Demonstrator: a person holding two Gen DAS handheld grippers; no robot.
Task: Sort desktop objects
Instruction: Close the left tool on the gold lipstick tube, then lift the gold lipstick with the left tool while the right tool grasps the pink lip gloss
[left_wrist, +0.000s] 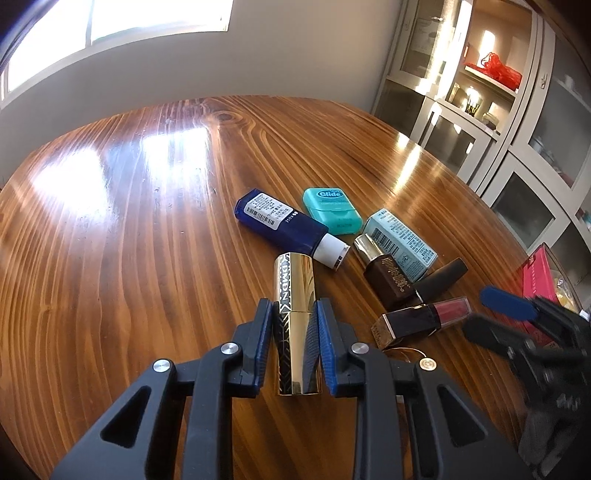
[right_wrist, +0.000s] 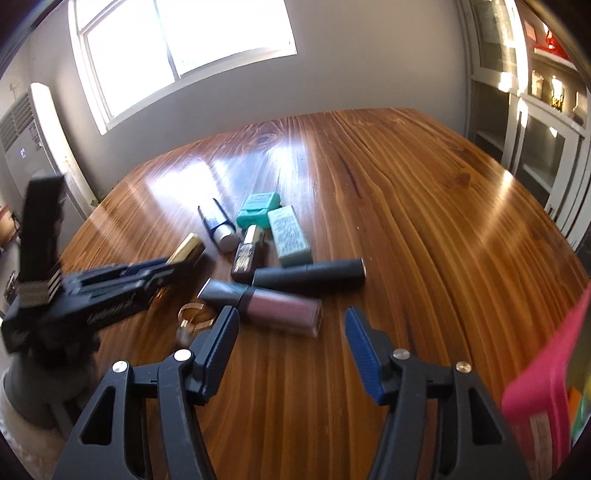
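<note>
The desk (left_wrist: 147, 229) is glossy orange-brown wood with dark, wavy grain lines and pale window glare. The lipstick tube (left_wrist: 295, 325) is shiny gold with a black band carrying white letters and a black chevron pattern. The bottle (left_wrist: 280, 221) is deep blue with a white label and white cap. The floss case (left_wrist: 330, 210) is teal. The box (left_wrist: 400, 240) is pale blue-green with a black barcode. A small bottle (left_wrist: 388, 273) is dark brown with a gold cap. The gloss tube (left_wrist: 424, 319) is rosy pink with a dark, possibly brown, cap. The mascara-like tube (right_wrist: 310, 275) is matte black. Both grippers are black with blue pads (left_wrist: 325, 350). A bright pink box (right_wrist: 546, 376) sits at the edge.
</note>
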